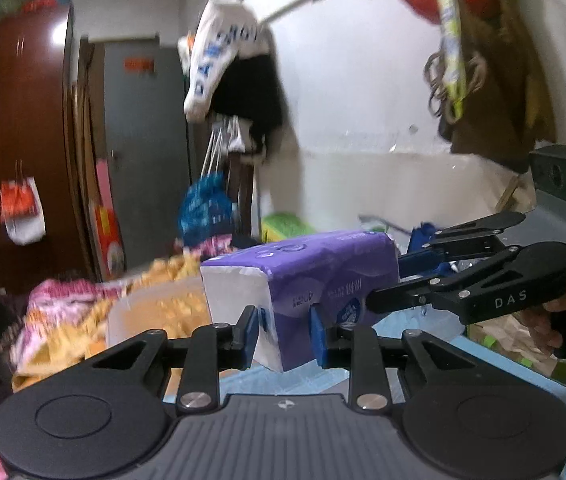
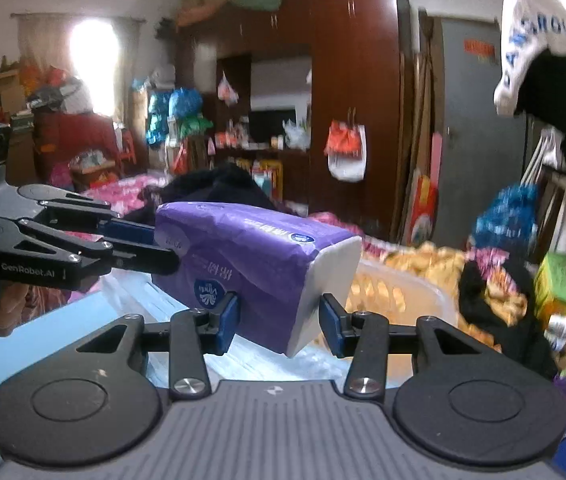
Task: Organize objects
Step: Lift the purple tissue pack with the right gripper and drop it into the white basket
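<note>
A purple pack of tissues (image 1: 307, 276) with white ends hangs in the air, tilted, with both grippers on it. In the left wrist view my left gripper (image 1: 285, 330) is shut on the pack's near white end, a blue pad pressing each side. My right gripper (image 1: 395, 280) comes in from the right, held by a hand, and is shut on the pack's far end. In the right wrist view the same pack (image 2: 251, 256) sits between the right gripper's (image 2: 279, 320) blue pads, while the left gripper (image 2: 163, 246) clamps its other end from the left.
Below the pack lie a light blue surface (image 1: 303, 380) and a translucent plastic bin (image 2: 403, 292). Heaped clothes (image 1: 67, 312) and a green box (image 2: 559, 280) crowd around. A brown wardrobe (image 2: 355, 100) and hanging garments (image 1: 227, 60) line the walls.
</note>
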Demonstrator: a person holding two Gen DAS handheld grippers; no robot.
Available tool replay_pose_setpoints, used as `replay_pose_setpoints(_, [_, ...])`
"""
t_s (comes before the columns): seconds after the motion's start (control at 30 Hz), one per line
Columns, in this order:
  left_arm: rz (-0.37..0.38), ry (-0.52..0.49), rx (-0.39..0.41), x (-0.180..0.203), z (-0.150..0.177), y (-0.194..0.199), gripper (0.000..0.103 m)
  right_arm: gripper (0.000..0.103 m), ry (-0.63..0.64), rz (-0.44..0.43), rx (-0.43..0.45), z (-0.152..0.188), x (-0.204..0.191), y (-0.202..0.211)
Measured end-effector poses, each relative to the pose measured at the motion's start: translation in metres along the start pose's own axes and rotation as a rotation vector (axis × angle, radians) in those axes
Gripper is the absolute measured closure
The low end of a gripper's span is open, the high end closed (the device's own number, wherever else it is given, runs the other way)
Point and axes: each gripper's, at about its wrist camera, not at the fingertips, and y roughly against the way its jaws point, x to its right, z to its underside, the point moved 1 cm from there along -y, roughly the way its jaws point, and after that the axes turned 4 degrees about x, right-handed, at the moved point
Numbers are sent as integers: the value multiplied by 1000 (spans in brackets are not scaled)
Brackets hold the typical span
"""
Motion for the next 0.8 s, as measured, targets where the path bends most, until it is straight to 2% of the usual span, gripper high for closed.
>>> replay_pose_setpoints(0.2, [-12,19,-103,-5,7,-21,71,54,-12,19,-78,1,8,-8])
replay_pose_setpoints(0.3, [-4,22,-151,-2,9,-28,69,43,-7,31,-109,0,9,-13])
replay_pose_setpoints(0.33, [-8,24,-156,-1,10,-30,68,35,-4,38,-108,-3,10,-16])
replay_pose_setpoints(0.37, [-14,23,-153,-1,10,-29,66,21,-2,51,-100,-3,10,-14])
replay_pose_setpoints(0.4, [-19,25,-149,-1,9,-28,62,15,-3,73,-81,-4,10,-10])
replay_pose_setpoints(0.43, [-33,29,-141,-2,10,-25,54,7,-6,93,-59,-6,9,-4])
replay_pose_setpoints(0.47, [-44,29,-129,-1,10,-22,49,3,-6,104,-45,-7,9,2])
replay_pose_setpoints(0.5, [-56,30,-110,-2,10,-16,43,2,-9,120,-29,-7,10,9])
replay_pose_setpoints(0.6, [-71,51,-32,-1,14,16,35,0,-62,159,51,-2,8,49])
replay_pose_setpoints(0.63, [-68,61,-4,1,17,30,29,0,-71,163,79,1,5,64])
replay_pose_setpoints(0.8, [-67,79,90,26,49,94,23,0,-132,179,166,44,-16,130])
